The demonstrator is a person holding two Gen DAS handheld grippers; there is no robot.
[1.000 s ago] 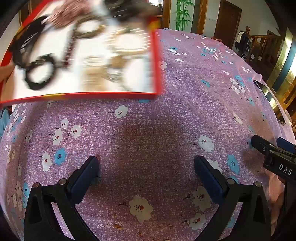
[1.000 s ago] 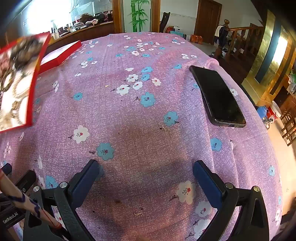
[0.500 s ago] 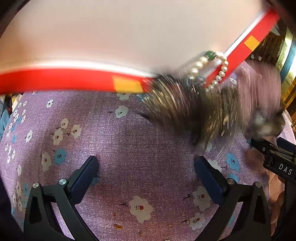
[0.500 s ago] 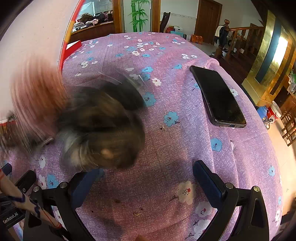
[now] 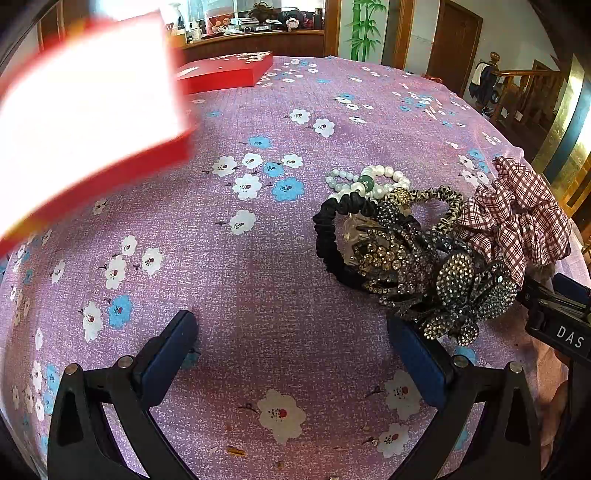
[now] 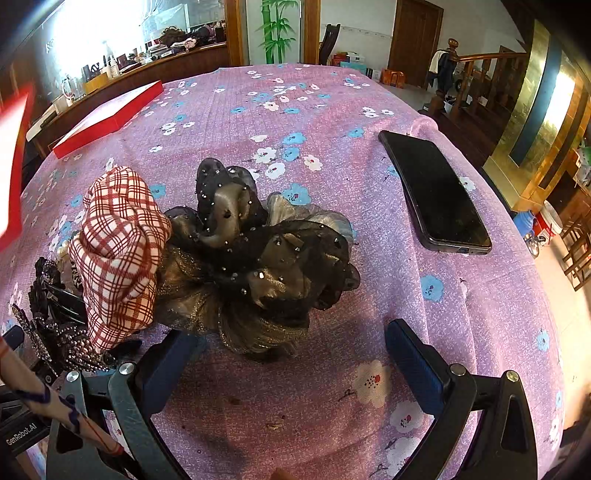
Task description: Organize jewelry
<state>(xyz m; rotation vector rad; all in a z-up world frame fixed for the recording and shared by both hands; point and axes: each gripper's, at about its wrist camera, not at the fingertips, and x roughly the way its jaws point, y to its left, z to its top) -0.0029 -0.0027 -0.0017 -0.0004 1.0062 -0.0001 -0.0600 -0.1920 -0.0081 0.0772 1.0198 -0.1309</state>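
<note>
Purple floral cloth covers the surface; the jewelry heap now lies on it between both released hand-held grippers, at two o'clock from the left hand-held gripper and ten o'clock from the right hand-held gripper, which is nearer. Heap runs left-right. Half a second ago it was falling from the red tray, now empty.

Bright daylight from blown-out window; red box motion-blurred; fisheye edges warped.
</note>
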